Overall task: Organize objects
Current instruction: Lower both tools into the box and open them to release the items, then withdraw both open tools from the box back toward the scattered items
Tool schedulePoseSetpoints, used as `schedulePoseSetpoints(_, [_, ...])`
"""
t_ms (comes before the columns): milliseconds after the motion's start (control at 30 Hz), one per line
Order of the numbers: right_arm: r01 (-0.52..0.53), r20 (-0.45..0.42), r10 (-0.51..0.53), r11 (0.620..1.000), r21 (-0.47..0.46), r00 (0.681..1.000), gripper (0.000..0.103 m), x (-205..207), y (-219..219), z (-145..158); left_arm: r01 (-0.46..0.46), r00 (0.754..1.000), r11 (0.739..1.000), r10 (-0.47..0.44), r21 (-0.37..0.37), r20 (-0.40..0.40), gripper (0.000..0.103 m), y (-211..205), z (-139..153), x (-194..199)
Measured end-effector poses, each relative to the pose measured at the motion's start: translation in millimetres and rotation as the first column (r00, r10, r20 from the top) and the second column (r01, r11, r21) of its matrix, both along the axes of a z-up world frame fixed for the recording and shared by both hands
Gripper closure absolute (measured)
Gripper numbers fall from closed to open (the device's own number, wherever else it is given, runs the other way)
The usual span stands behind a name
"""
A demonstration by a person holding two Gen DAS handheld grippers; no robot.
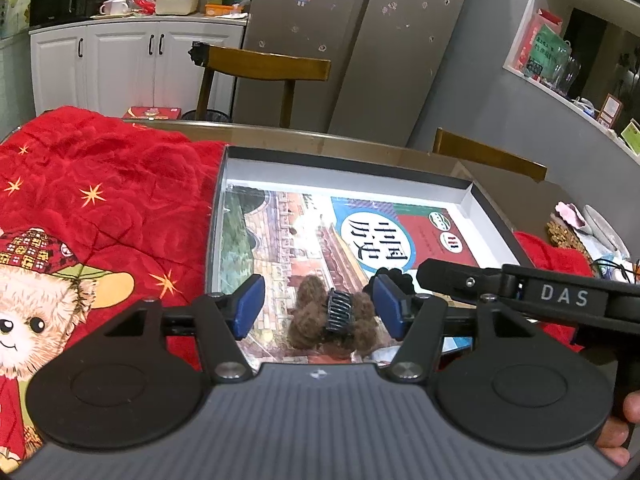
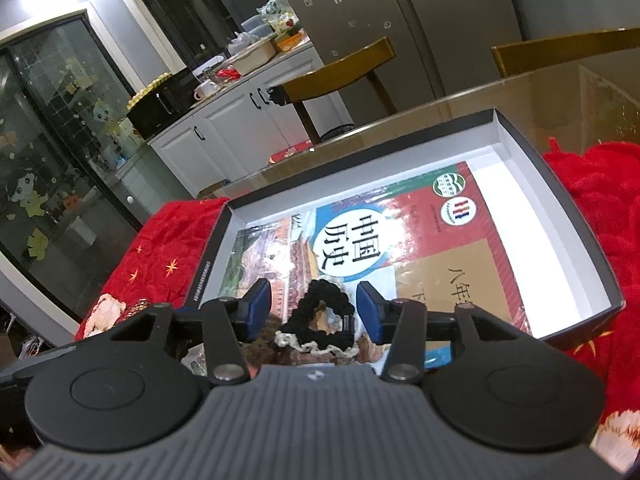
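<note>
A shallow dark box (image 1: 480,196) (image 2: 576,216) with a white inside lies on a red blanket and holds a history textbook (image 1: 296,232) (image 2: 420,240). A brown fuzzy hair claw (image 1: 334,320) lies on the book between my left gripper's (image 1: 318,308) open blue fingers. A black scrunchie with cream trim (image 2: 320,320) lies on the book between my right gripper's (image 2: 314,312) open fingers. Neither touches its item. The right gripper's black body (image 1: 560,296) crosses the left wrist view at the right.
The red bear-print blanket (image 1: 100,216) (image 2: 600,184) covers the table on both sides of the box. Two wooden chairs (image 1: 264,68) (image 1: 488,156) stand behind the table. Small clutter (image 1: 580,224) lies at the right edge. White cabinets (image 1: 120,64) and a fridge (image 1: 340,40) stand behind.
</note>
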State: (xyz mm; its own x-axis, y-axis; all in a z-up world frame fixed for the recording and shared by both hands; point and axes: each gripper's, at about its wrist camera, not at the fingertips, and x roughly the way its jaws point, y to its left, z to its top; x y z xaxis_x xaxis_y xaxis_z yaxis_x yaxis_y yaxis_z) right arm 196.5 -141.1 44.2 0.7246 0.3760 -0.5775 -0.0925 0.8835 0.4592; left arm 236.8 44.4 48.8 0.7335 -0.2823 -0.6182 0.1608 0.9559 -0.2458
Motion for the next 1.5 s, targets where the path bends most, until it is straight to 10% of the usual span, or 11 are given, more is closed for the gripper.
schedulePoseSetpoints(1500, [0.018, 0.228, -0.019, 1.000, 0.003, 0.973, 0.031, -92.4, -31.4, 84.2, 0.079, 0.976, 0.997, -0.083, 0.028, 0.200, 0.035, -3.4, 80.3, -95.1])
